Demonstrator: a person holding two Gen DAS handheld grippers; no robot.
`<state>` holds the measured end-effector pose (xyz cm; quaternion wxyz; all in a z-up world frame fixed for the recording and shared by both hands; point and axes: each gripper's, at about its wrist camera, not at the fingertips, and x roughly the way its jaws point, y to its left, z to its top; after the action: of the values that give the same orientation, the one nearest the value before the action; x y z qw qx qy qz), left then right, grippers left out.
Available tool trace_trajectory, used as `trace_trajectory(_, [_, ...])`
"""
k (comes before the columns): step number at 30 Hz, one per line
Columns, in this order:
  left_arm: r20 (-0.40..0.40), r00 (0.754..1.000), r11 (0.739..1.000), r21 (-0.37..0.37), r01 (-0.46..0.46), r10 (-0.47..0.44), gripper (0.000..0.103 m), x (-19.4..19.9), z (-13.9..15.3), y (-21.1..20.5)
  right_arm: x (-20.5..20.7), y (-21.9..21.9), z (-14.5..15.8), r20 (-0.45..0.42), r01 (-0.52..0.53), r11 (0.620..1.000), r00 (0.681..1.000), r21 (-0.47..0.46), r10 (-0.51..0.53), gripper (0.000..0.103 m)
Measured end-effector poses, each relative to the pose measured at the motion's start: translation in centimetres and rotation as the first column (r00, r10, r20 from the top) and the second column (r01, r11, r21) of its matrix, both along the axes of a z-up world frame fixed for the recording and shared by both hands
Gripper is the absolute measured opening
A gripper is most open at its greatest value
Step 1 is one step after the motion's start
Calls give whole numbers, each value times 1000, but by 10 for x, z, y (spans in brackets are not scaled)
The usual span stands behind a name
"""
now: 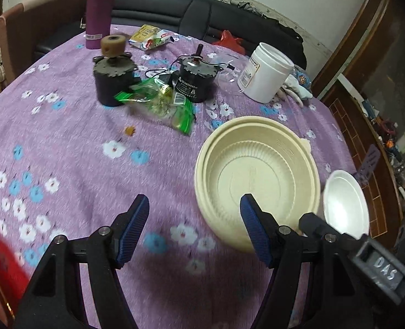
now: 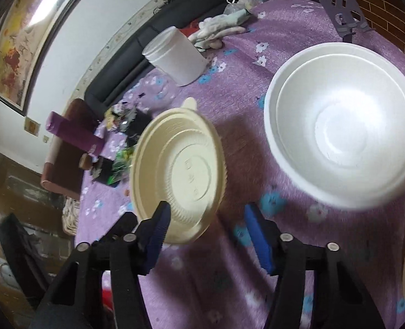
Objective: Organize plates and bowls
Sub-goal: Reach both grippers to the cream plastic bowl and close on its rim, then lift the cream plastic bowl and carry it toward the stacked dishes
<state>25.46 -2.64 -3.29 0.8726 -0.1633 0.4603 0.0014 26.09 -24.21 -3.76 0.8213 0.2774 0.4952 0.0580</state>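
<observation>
The cream bowl point(image 1: 257, 181), a ribbed disposable one that looks to be two nested together, sits on the purple flowered tablecloth point(image 1: 73, 164), with the white foam bowl point(image 2: 342, 126) just beside it but apart. Farther back lie two dark motors point(image 1: 114, 82), a green snack packet point(image 1: 161, 104), a white plastic jar point(image 1: 265, 72) and a purple bottle point(image 1: 99, 8); a purple slotted spatula point(image 2: 336, 5) lies beyond the foam bowl.

The left gripper point(image 1: 194, 233) hangs partly open and empty, its right finger over the cream bowl's near rim and its left finger over bare cloth. The right gripper point(image 2: 205, 235) is also partly open and holds nothing; its left finger is in front of the cream bowl's near edge, the other over cloth, and contact cannot be told through the blur.

The step in hand appears to be the approach: both tools close on the bowls, nothing lifted yet. Next, one gripper likely needs to straddle a rim, one finger inside and one outside, close gently since foam and thin plastic will flex, then lift one bowl and nest it in the other.
</observation>
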Motion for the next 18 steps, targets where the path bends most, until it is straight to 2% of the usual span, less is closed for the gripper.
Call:
trace_trajectory(3, [-8, 1000, 1000, 14, 3, -2, 66, 8, -6, -7, 7, -3, -8, -16, 11, 1000, 1000, -2, -11, 46])
trace_trajectory(6, [-33, 999, 999, 42, -4, 5, 58, 16, -16, -12, 12, -3, -14, -20, 7, 1000, 1000, -17, -7, 43])
trace_trajectory(9, [-50, 999, 998, 62, -8, 11, 48, 20, -23, -14, 15, -4, -17, -26, 7, 1000, 1000, -29, -8, 34])
trace_trajectory(11, [-60, 998, 997, 82, 0, 5, 35, 21, -26, -17, 16, -3, -19, -29, 0, 999, 1000, -40, -2, 28])
trace_trajectory(14, [-67, 998, 995, 100, 25, -18, 22, 22, -29, -22, 18, -1, -20, -32, -14, 999, 999, -48, 13, 20])
trace_trajectory(16, [-62, 997, 993, 104, 48, -42, 15, 21, -28, -26, 16, 2, -19, -27, -21, 998, 999, -52, 20, 15])
trace_trajectory(18, [-55, 997, 991, 122, 56, -50, 15, 19, -25, -29, 15, 4, -17, -26, -32, 997, 999, -65, 30, 12])
